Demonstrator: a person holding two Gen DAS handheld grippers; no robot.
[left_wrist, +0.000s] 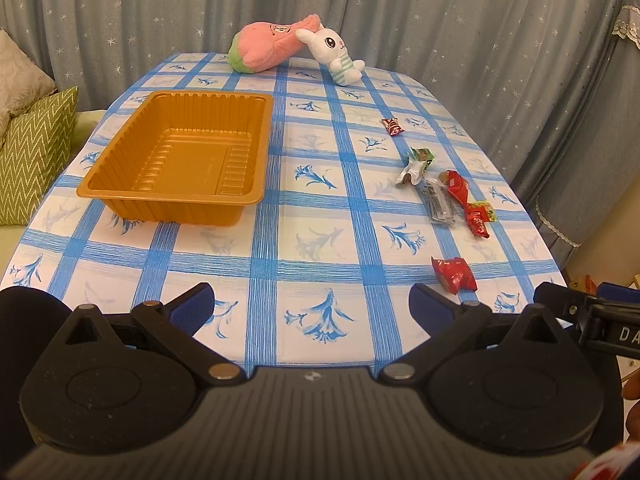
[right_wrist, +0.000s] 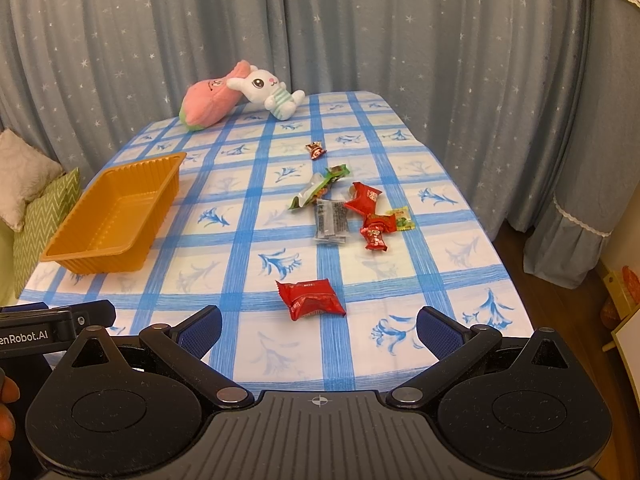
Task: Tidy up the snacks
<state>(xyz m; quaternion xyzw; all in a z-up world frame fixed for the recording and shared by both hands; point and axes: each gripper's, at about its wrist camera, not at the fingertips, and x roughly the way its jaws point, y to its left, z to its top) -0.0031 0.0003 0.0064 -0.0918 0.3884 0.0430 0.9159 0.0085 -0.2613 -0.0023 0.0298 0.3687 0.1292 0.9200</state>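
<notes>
Orange plastic, the tray (left_wrist: pixel 176 160) sits empty on the left of the checked table (left_wrist: pixel 320 240). The snacks (right_wrist: pixel 352 212) lie scattered on the right, one red packet (right_wrist: pixel 312 298) nearest the right gripper (right_wrist: pixel 318 330). Both it and the left gripper (left_wrist: pixel 310 306) hover with fingers spread wide, holding nothing.

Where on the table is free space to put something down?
Bare cloth lies between the orange tray and the snack cluster, and along the near edge left of the red packet. The right half is crowded with wrappers; plush toys occupy the far edge.
</notes>
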